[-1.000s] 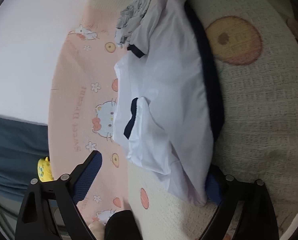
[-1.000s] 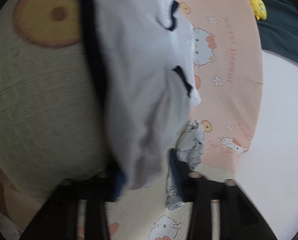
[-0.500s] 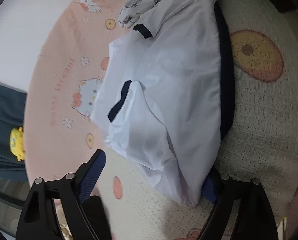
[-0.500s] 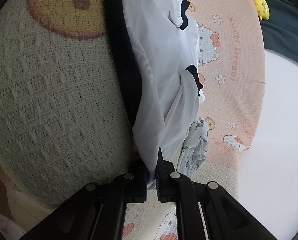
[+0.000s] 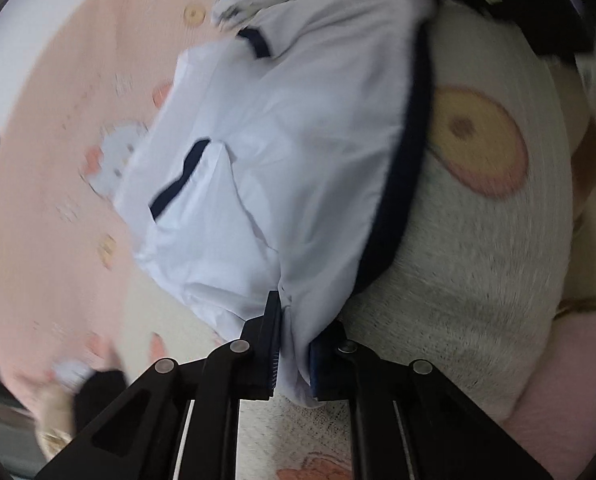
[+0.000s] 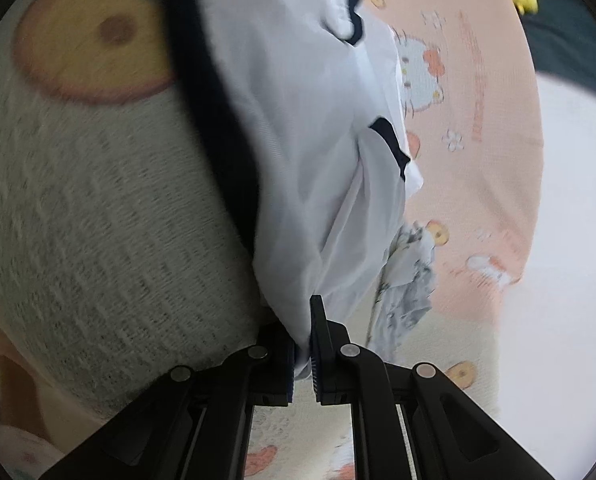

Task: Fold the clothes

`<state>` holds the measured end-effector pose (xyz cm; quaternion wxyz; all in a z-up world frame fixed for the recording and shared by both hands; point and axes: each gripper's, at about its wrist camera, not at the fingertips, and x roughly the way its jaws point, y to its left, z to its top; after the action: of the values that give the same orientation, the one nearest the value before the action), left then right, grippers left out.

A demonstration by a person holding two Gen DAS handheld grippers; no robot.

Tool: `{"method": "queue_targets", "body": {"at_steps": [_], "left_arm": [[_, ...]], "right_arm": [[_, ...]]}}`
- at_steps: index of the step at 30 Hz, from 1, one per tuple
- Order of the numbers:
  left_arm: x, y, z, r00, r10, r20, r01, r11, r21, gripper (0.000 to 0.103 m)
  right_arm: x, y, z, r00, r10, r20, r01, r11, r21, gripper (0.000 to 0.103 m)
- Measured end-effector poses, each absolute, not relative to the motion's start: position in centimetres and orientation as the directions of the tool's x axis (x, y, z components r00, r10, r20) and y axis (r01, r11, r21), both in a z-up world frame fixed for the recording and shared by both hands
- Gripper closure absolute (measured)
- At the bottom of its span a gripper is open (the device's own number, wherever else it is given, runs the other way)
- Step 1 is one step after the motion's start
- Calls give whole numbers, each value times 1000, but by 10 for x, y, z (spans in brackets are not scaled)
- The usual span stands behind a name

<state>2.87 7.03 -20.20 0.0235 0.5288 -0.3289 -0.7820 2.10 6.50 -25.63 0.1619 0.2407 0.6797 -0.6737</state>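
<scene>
Left gripper (image 5: 294, 344) clamped tight on one corner of white shirt (image 5: 282, 152), navy-trimmed, stretched over cream-and-pink cartoon blanket (image 5: 478, 280). Grey-patterned garment (image 6: 408, 280) crumpled just beside shirt's far edge. Right gripper (image 6: 304, 356) likewise pinched shut on the opposite corner, cloth bunched between blue pads. Both views motion-blurred.

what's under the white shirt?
The white shirt lies on a cartoon-print blanket, partly over a grey patterned garment. Anything else beneath is covered.
</scene>
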Motion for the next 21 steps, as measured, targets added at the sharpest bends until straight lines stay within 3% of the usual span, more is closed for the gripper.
{"method": "queue_targets", "body": {"at_steps": [13, 21], "left_arm": [[11, 30, -182, -246, -123, -961, -210, -961, 177, 93], [4, -10, -162, -175, 123, -977, -16, -992, -122, 93]], "right_arm": [[-16, 66, -220, -613, 132, -779, 752, -206, -626, 94], [-68, 79, -180, -309, 38, -950, 845, -447, -293, 94]]}}
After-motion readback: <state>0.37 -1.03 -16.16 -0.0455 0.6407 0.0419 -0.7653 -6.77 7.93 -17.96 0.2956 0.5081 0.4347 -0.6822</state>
